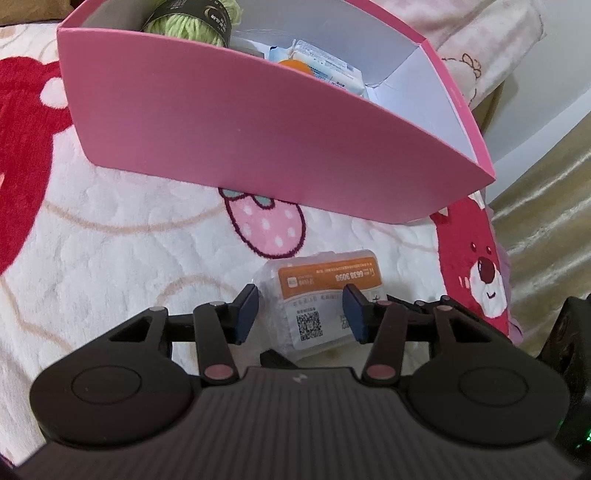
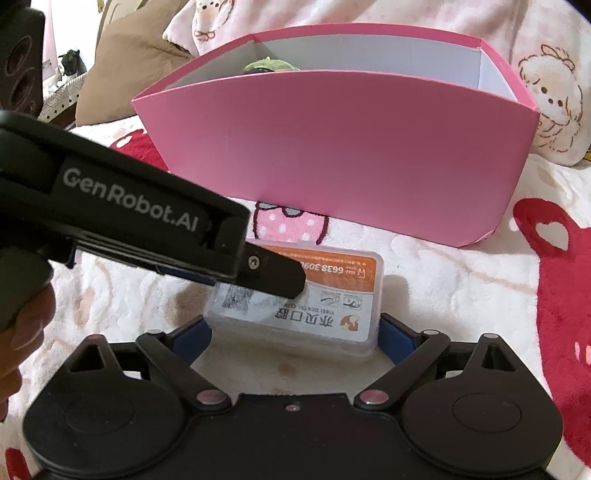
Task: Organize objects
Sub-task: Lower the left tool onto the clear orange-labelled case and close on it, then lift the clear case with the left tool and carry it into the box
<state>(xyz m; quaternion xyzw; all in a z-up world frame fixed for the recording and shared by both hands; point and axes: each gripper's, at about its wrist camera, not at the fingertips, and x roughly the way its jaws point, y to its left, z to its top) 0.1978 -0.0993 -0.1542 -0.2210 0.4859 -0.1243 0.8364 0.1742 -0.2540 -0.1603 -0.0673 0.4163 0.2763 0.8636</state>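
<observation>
Both grippers at the clear plastic box (image 2: 295, 310), nothing clamped that we can confirm.
Our right gripper (image 2: 293, 338) straddles the box wide, pads at its sides; contact unclear. Our left gripper (image 1: 300, 314) is part open above it, pads clear. Box lies on the blanket (image 1: 110, 240) before the pink bin (image 2: 332, 155) holding green yarn (image 1: 192, 22).

The box (image 2: 332, 147) is pink outside, white inside. The case (image 2: 306, 295) is clear with an orange-and-white label. The blanket (image 1: 110, 240) is white with red bears. The yarn (image 1: 184, 22) is green.
</observation>
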